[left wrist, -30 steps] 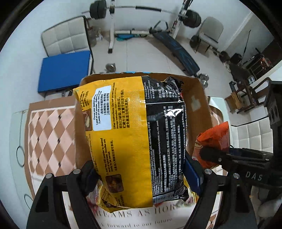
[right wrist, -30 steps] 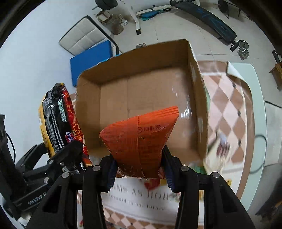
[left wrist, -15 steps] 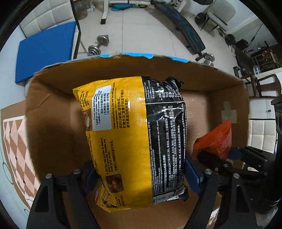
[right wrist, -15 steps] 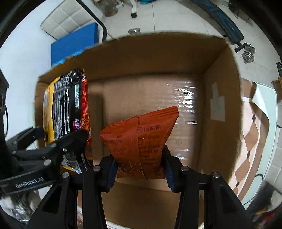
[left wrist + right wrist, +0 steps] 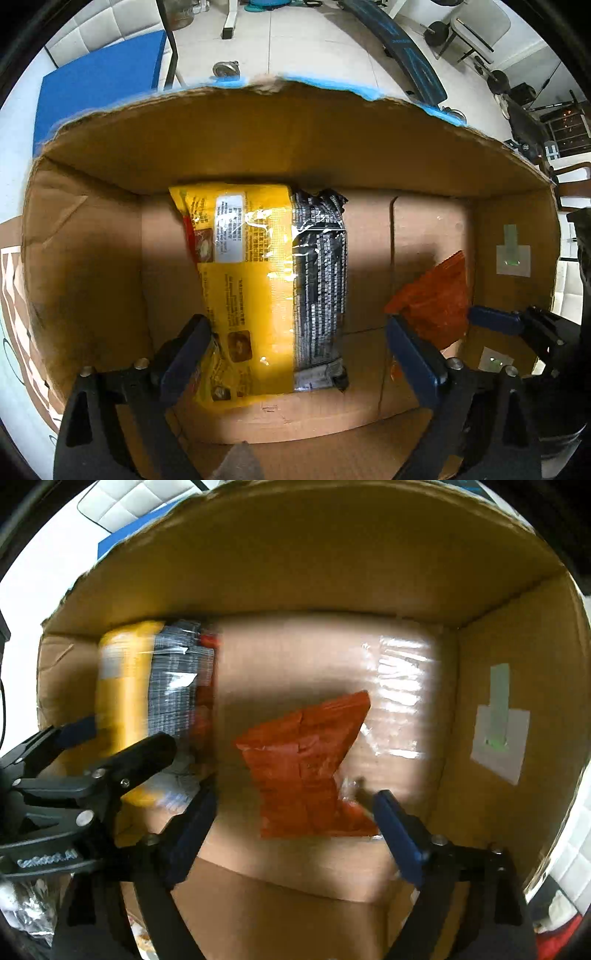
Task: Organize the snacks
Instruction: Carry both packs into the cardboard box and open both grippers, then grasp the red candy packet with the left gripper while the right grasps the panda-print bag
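Note:
Both grippers are inside a cardboard box [image 5: 295, 147]. A yellow-and-black noodle packet [image 5: 273, 284] lies on the box floor at the left; it also shows blurred in the right wrist view [image 5: 147, 701]. My left gripper [image 5: 295, 354] is open, its jaws spread wide on either side of the packet's near end. An orange snack packet [image 5: 303, 768] lies on the floor to the right; it also shows in the left wrist view [image 5: 432, 302]. My right gripper [image 5: 295, 830] is open, its jaws apart around the packet's near end. The box also fills the right wrist view [image 5: 332, 572].
The box's right wall carries a taped patch [image 5: 498, 731]. Beyond the far rim are a blue mat [image 5: 99, 85], white chairs and a weight bench [image 5: 402, 51] on a tiled floor. A checkered tablecloth [image 5: 11, 295] shows at the left.
Both grippers went down into the box, opened and let go of their packets. The noodle packet and the orange packet now lie on the box floor.

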Available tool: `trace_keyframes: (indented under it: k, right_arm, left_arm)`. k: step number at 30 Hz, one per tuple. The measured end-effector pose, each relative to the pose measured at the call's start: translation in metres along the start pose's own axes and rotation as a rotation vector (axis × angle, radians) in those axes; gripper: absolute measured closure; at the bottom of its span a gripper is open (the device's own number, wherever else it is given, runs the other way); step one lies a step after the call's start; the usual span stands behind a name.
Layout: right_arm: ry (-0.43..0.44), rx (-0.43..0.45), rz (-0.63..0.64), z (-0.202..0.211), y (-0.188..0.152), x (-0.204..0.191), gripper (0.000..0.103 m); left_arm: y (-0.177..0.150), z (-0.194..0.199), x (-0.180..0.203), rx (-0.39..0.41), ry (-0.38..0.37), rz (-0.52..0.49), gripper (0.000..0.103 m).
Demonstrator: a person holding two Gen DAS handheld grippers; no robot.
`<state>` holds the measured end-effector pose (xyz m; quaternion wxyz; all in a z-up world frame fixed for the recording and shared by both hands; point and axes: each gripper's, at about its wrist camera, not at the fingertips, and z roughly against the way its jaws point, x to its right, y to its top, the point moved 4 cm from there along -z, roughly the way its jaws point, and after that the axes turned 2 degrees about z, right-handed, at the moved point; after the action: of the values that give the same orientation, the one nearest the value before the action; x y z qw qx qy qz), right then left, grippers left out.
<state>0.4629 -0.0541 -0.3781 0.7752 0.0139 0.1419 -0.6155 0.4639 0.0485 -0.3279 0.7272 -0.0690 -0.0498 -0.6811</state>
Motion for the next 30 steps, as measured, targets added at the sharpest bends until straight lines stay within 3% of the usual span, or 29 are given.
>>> trace_keyframes:
  k: [5, 11, 30]
  right_arm:
    - [-0.059, 0.009, 0.004, 0.003, -0.005, -0.008, 0.01]
    - [-0.097, 0.081, -0.013, 0.027, -0.02, -0.017, 0.01]
    - [-0.207, 0.399, -0.034, 0.103, -0.129, -0.021, 0.009]
  left_arm:
    - [-0.009, 0.013, 0.002, 0.027, 0.012, 0.008, 0.006]
    - [-0.028, 0.035, -0.001, 0.067, 0.006, 0.035, 0.006]
    - [-0.14, 0.119, 0.01, 0.383, 0.115, 0.051, 0.006]
